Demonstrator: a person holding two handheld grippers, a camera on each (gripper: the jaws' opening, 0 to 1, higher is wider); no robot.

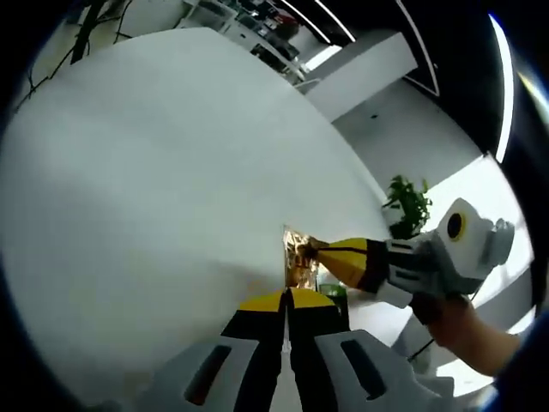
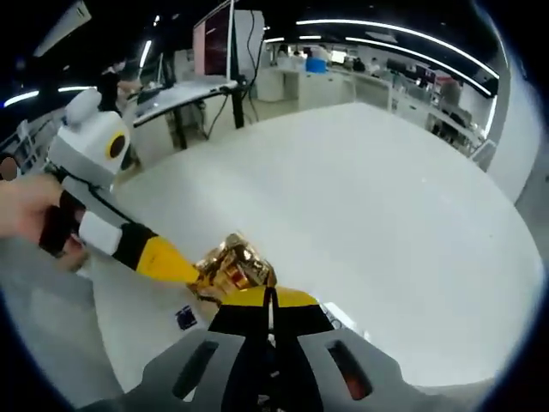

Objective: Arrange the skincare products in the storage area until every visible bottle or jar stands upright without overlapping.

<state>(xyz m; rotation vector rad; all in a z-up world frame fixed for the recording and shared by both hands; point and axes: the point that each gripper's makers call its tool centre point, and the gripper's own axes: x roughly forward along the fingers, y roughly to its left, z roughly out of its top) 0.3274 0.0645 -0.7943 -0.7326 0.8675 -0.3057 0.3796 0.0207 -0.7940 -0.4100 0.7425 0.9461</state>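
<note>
My left claw (image 1: 286,299) rises from the bottom of the left gripper view with its yellow-tipped jaws pressed together, nothing visibly between them. Just beyond its tips a small gold, shiny, faceted object (image 1: 297,251) stands at the near edge of a broad white table (image 1: 154,172); whether it is a jar or a bottle cap I cannot tell. My right claw (image 1: 314,249) reaches in from the right side of that view, its yellow tip touching the gold object, with my hand (image 1: 459,324) gripping the handle behind it. A bit of something green (image 1: 333,292) shows just below that tip. In the right gripper view, my right claw (image 2: 268,296) also has its jaws closed flat against each other, and the gold object (image 2: 233,266) sits just past their tips. There my left claw (image 2: 190,276) comes in from the left, its tip touching the same object, held by my hand (image 2: 34,210). A leafy green plant (image 1: 410,204) stands beyond the table.
</note>
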